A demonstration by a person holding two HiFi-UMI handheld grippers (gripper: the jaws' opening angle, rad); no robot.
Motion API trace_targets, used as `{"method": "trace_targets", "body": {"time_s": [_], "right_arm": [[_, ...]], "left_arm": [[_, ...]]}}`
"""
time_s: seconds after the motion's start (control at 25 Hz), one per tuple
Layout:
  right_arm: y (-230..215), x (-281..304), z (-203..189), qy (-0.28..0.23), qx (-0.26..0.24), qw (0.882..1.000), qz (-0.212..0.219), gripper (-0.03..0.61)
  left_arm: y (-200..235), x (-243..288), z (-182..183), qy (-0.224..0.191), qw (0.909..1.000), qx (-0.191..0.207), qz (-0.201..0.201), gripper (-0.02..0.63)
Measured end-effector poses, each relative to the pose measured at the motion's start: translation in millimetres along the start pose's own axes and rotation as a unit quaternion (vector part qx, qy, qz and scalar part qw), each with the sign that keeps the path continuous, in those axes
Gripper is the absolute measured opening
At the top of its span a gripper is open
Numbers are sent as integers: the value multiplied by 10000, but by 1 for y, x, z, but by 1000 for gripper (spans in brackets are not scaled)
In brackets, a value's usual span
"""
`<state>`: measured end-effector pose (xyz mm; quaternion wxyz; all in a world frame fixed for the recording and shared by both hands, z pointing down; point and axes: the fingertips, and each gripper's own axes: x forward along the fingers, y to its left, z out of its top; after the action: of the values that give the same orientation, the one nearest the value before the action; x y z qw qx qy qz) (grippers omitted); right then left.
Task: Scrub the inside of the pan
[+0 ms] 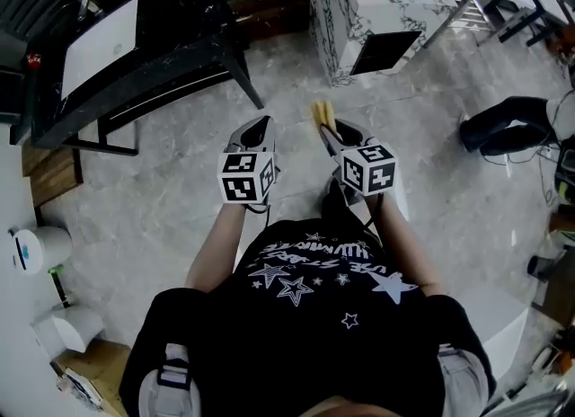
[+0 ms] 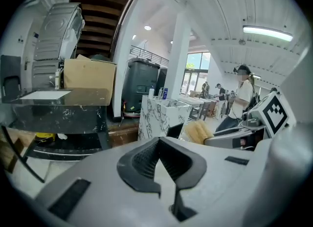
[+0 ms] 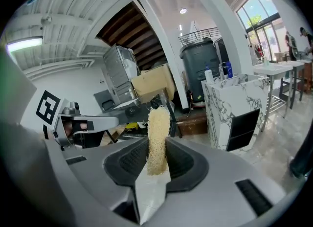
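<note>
left gripper (image 1: 260,128) closed, empty | right gripper (image 1: 329,133) clamps scrubber (image 3: 158,123) | no pan visible | scrubbing apparently not begun

The right gripper (image 3: 156,155) is matt grey plastic, its scrub pad (image 3: 157,128) rough and fibrous; the floor (image 1: 180,181) is glossy grey stone, the far counter (image 1: 337,29) veined marble.

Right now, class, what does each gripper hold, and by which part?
The right gripper clamps a yellow scrub sponge by its near end; the rest sticks out past the jaws. The left gripper is shut on nothing.
</note>
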<state>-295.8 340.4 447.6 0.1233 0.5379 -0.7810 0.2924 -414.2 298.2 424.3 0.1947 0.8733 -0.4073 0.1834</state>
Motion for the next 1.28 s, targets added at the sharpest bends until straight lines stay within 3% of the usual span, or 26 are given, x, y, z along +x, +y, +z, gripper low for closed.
{"method": "trace_targets", "body": {"time_s": [0.68,1.04,1.28], "right_arm": [[-132,16,67,311,-329,9969,638,104],[-158,38,77,421,-271,9961,731,104],[-200,73,108,446,-171,9975,522,104]], "left_arm": [[-47,111,57,-69,9973,-246,691,8],[-45,149,76,-23,9976,-160,681,8],[-24,210,101,47,9983,-226,540,8]]}}
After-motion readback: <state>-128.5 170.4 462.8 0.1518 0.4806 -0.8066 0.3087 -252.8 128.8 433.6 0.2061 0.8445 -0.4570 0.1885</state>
